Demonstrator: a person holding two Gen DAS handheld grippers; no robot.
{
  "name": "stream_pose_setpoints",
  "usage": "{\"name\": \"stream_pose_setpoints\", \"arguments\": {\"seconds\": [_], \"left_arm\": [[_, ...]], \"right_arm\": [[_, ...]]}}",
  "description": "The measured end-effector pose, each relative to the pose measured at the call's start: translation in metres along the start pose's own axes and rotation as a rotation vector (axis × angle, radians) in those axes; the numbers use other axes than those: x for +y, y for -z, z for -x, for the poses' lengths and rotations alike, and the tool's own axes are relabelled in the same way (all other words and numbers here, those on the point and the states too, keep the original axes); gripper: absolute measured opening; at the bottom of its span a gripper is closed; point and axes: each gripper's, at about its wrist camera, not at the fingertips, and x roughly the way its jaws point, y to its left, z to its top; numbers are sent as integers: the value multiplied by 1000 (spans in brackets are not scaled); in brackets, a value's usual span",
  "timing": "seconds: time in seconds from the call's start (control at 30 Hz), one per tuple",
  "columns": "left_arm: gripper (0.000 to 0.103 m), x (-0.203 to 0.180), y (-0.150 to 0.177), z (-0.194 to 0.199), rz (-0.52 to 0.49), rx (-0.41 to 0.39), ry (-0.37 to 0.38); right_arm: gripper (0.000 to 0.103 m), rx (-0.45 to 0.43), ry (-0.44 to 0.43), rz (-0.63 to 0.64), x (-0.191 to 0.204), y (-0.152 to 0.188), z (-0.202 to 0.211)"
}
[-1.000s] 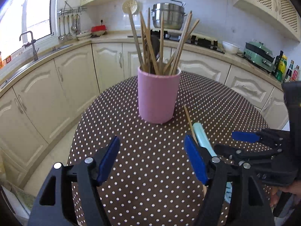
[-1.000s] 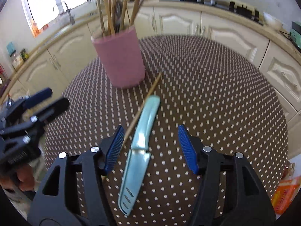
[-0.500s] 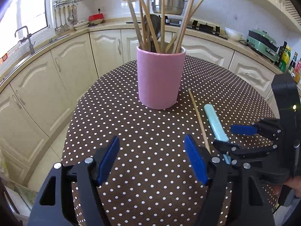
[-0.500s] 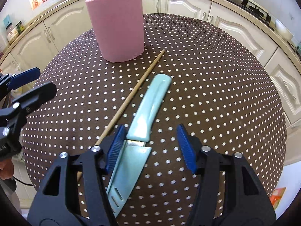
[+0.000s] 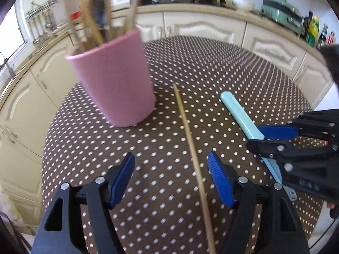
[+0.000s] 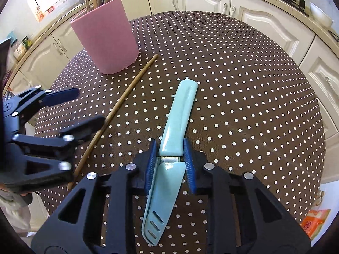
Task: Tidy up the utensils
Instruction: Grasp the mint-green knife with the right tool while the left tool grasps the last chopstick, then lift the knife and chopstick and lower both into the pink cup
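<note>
Right gripper, narrowed, astride knife.

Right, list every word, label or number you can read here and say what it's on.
None can be read.
Bottles on the counter: labels too blurred.
Jars by the window: labels too small.
Orange packet below the table: print illegible.
Knife, pink holder: no text.

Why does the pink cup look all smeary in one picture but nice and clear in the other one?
Left wrist view: the pink cup and its sticks are smeared by motion blur, while the chopstick on the table looks sharper. Right wrist view: the cup and knife are crisp. Both views: the fisheye lens bends the table edge round.
</note>
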Motion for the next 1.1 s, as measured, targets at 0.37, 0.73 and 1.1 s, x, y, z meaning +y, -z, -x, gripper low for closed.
{"name": "stream_pose_setpoints", "arguments": {"seconds": [0.37, 0.73, 1.1], "left_arm": [[47, -12, -29, -20, -28, 124, 47], [6, -5, -27, -21, 13, 114, 107], [5, 14, 3, 35, 64, -108, 145]], "right_arm": [[27, 65, -47, -63, -17, -23, -9], [34, 117, 104, 11, 8, -55, -34], [21, -53, 83, -8, 23, -35, -7]]}}
